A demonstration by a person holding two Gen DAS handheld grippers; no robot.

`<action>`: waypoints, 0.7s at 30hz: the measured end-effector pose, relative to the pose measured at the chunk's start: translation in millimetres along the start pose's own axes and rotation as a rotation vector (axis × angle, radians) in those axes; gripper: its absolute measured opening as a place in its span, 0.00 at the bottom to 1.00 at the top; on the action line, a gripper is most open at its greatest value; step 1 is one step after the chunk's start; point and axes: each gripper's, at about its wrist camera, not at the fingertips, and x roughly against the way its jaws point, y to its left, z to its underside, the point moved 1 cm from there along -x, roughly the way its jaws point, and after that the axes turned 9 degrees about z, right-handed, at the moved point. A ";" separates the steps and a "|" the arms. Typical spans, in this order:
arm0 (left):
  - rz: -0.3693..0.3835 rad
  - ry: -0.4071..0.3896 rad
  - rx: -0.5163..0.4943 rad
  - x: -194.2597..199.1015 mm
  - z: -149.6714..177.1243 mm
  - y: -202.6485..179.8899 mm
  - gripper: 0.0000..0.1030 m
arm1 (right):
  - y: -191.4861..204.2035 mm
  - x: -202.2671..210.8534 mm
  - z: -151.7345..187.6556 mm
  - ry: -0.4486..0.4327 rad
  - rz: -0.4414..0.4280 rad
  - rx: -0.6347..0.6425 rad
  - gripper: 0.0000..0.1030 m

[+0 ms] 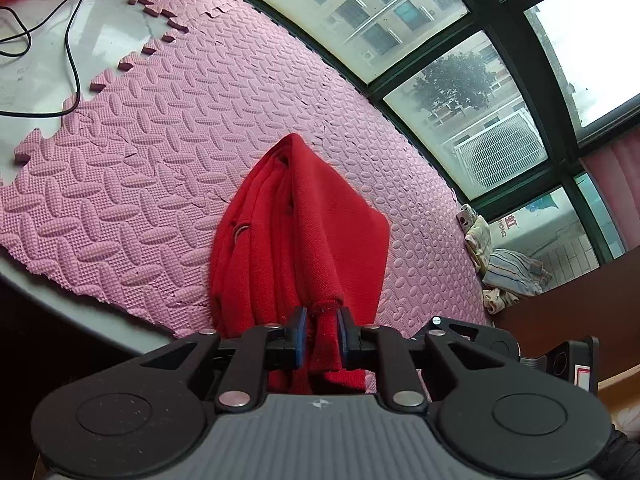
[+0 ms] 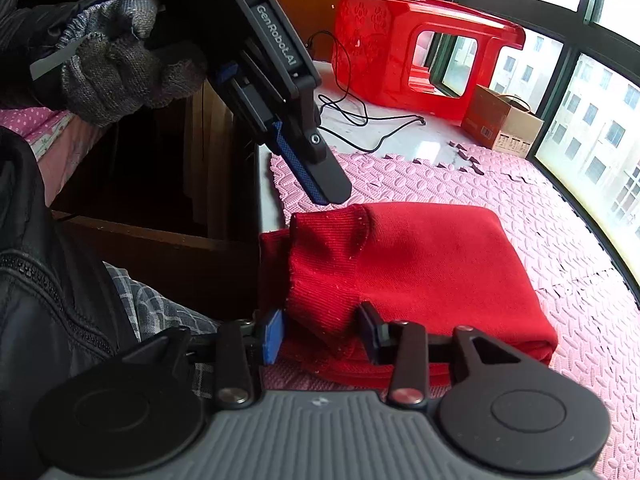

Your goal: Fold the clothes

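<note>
A red knitted garment (image 1: 304, 220) lies folded on the pink foam mat (image 1: 160, 140). My left gripper (image 1: 322, 330) is shut on its ribbed edge, with the cloth bunched between the blue pads. In the right wrist view the garment (image 2: 432, 272) is a thick folded stack on the mat (image 2: 580, 240). My right gripper (image 2: 322, 338) is open, its jaws on either side of a ribbed cuff at the stack's near-left corner. The left gripper (image 2: 326, 196) shows there above the garment's top-left corner, held by a gloved hand (image 2: 108, 64).
A black cable (image 1: 60, 52) lies on the white surface beyond the mat. A red plastic stool (image 2: 420, 48) and a cardboard box (image 2: 500, 124) stand by the window. Crumpled cloths (image 1: 504, 272) lie at the mat's right edge. A dark gap (image 2: 160, 184) drops off left of the mat.
</note>
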 end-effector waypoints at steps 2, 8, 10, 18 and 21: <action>-0.007 -0.025 -0.056 2.2 3.0 -14.3 0.25 | -5.8 3.2 -1.3 0.002 -0.021 -0.021 0.43; -0.061 0.000 -0.121 -9.3 10.9 -19.9 0.25 | -46.8 26.5 -9.6 -0.031 -0.046 -0.163 0.43; -0.090 0.029 -0.094 -14.8 14.9 -11.4 0.25 | -69.8 28.8 -13.2 -0.042 -0.003 -0.212 0.43; -0.169 0.078 -0.027 -24.8 25.9 4.8 0.35 | -168.6 -24.1 -15.6 0.005 0.068 -0.421 0.55; -0.177 0.087 0.007 -25.8 26.7 9.0 0.45 | -198.5 -61.3 -7.4 0.052 0.039 -0.493 0.58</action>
